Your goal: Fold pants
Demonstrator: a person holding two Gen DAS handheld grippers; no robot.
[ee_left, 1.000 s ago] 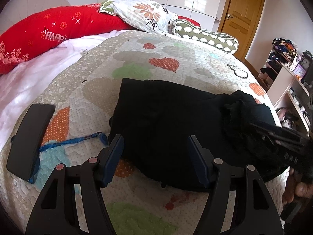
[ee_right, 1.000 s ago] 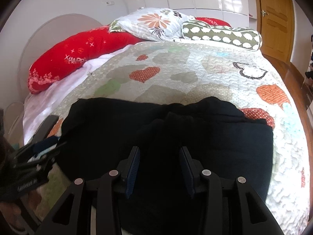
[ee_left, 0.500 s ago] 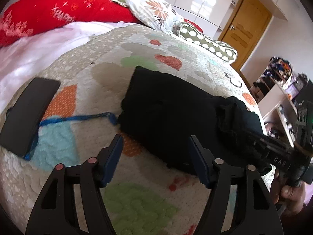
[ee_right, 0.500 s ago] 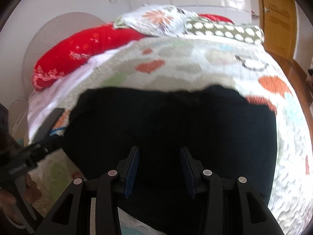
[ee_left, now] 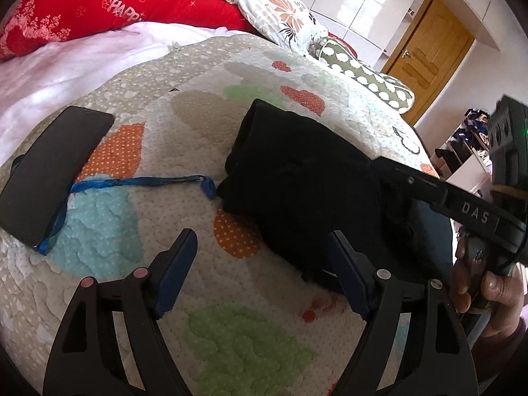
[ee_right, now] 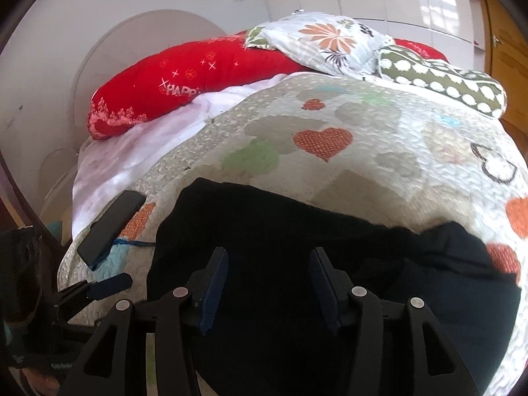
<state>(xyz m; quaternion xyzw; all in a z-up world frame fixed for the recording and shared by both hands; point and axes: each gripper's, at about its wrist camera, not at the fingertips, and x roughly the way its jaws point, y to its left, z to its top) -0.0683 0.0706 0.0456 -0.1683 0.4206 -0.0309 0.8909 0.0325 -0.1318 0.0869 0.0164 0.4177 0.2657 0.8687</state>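
— Where are the pants?

— On the quilt (ee_left: 138,283), mid-bed: the pants (ee_left: 297,178) lie as a dark folded bundle, thick and rumpled on the side by the right gripper (ee_right: 267,283).

— Anything held?

— No. The left gripper (ee_left: 260,264) hangs wide over bare quilt at the bundle's near edge; the right's jaws have just been opening, half-spread above the cloth, gripping nothing. A phone (ee_left: 52,171) lies beside.

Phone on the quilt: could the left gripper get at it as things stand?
Probably yes. The phone lies flat on the quilt, left of the left gripper, whose fingers have just been opening and hold nothing. Only its blue strap lies nearby; the pants are on the other side.
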